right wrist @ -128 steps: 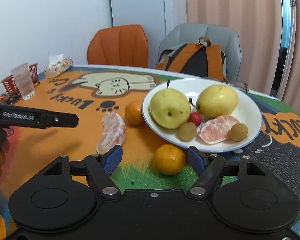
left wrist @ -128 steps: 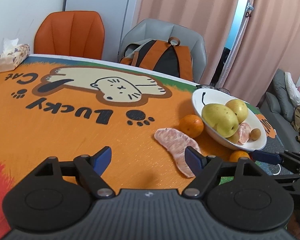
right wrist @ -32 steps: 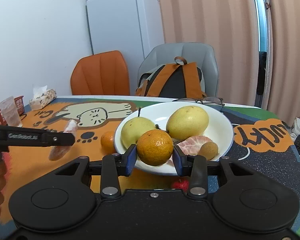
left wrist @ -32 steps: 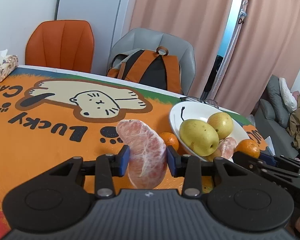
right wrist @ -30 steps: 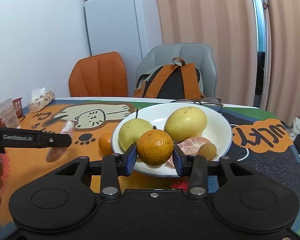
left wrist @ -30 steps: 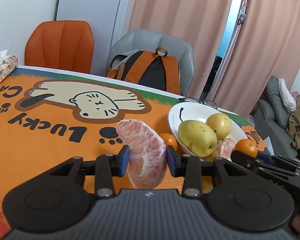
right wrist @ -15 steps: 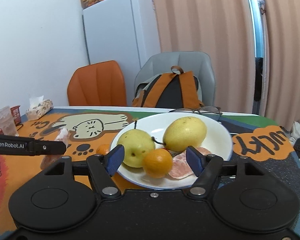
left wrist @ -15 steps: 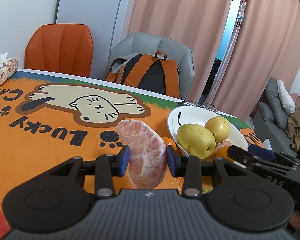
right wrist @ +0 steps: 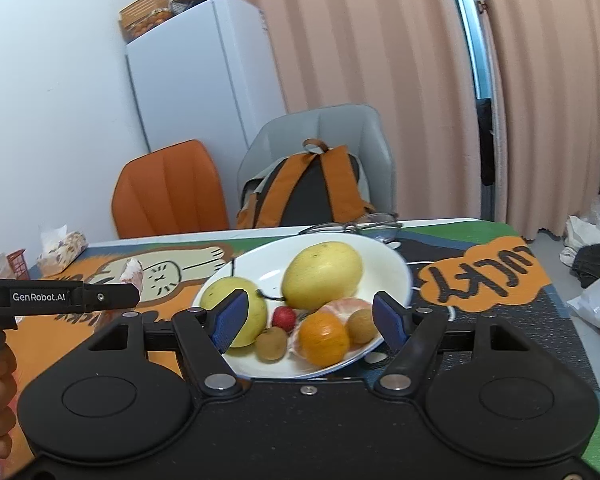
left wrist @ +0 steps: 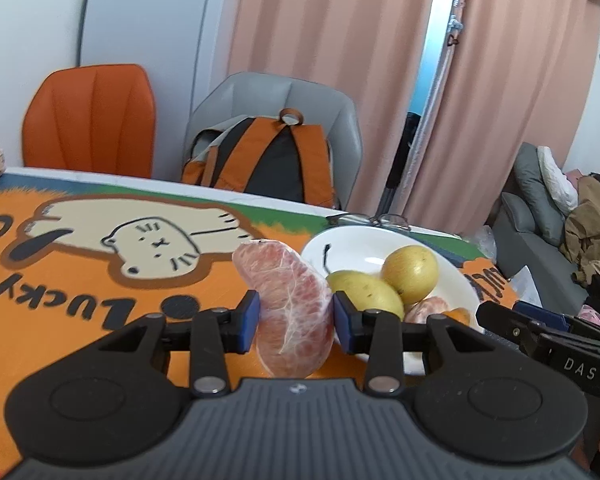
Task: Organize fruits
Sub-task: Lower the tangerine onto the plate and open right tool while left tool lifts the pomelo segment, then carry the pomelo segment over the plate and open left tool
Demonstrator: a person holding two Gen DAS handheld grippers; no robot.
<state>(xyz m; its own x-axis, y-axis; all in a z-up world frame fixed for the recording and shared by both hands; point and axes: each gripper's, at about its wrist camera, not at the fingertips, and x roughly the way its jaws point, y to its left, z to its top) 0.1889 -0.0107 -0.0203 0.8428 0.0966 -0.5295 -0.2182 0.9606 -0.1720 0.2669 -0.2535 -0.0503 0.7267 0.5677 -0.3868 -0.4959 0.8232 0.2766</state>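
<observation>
Left to right, what you have before you:

- Tissue box (right wrist: 62,250): far left edge of the table, near a small red basket (right wrist: 18,263).
- Table (left wrist: 60,280): covered in an orange cartoon-cat print.
- Your left gripper (left wrist: 294,316): held above the table, just left of the plate. Its blue pads pinch a peeled pomelo segment (left wrist: 290,308), which stands upright between them.
- Orange chair (left wrist: 90,120) and grey chair (left wrist: 276,120): behind the table; an orange-and-black backpack (left wrist: 264,160) sits on the grey one.
- White plate (right wrist: 392,272): on the table, right of centre. It holds two yellow pears (right wrist: 320,274), a tangerine (right wrist: 325,342), a peeled pomelo piece (right wrist: 346,306) under the tangerine, a red lychee (right wrist: 283,317), and two brown longans (right wrist: 272,343).
- Eyeglasses (right wrist: 354,226): on the table just behind the plate.
- Your right gripper (right wrist: 308,318): above the near rim of the plate. Its jaws are spread wide and hold nothing; the tangerine lies below them in the plate, clear of both pads.
- Pink curtains (right wrist: 380,60): behind everything, to the right.
</observation>
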